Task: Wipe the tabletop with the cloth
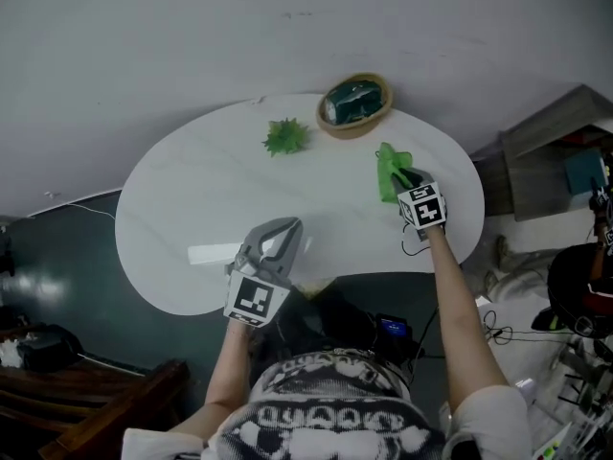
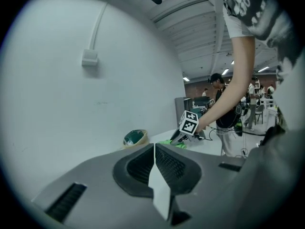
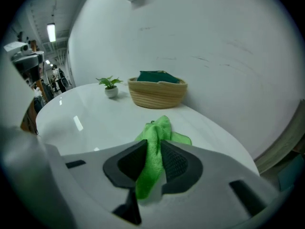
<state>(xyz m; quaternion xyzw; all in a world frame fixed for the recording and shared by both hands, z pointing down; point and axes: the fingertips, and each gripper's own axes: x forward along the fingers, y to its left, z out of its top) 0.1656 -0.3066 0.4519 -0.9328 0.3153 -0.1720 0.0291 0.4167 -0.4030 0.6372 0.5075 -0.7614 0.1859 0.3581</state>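
Right gripper (image 3: 153, 162) jaws are clamped on the green cloth (image 3: 157, 132). Cloth is bunched, with its far end lying on the white oval tabletop (image 1: 192, 199), right side of the head view, just below the wicker basket (image 1: 355, 105). Left gripper (image 2: 154, 163) jaws are pressed together with nothing between them, over the tabletop's lower edge, centre frame. Small potted plant (image 1: 285, 136) is left of the basket, upper centre.

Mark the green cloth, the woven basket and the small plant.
green cloth (image 3: 161, 127), right gripper view, on its raised top fold.
woven basket (image 3: 157, 95), right gripper view, on its front wall.
small plant (image 1: 285, 136), head view, on the middle of its leaves.
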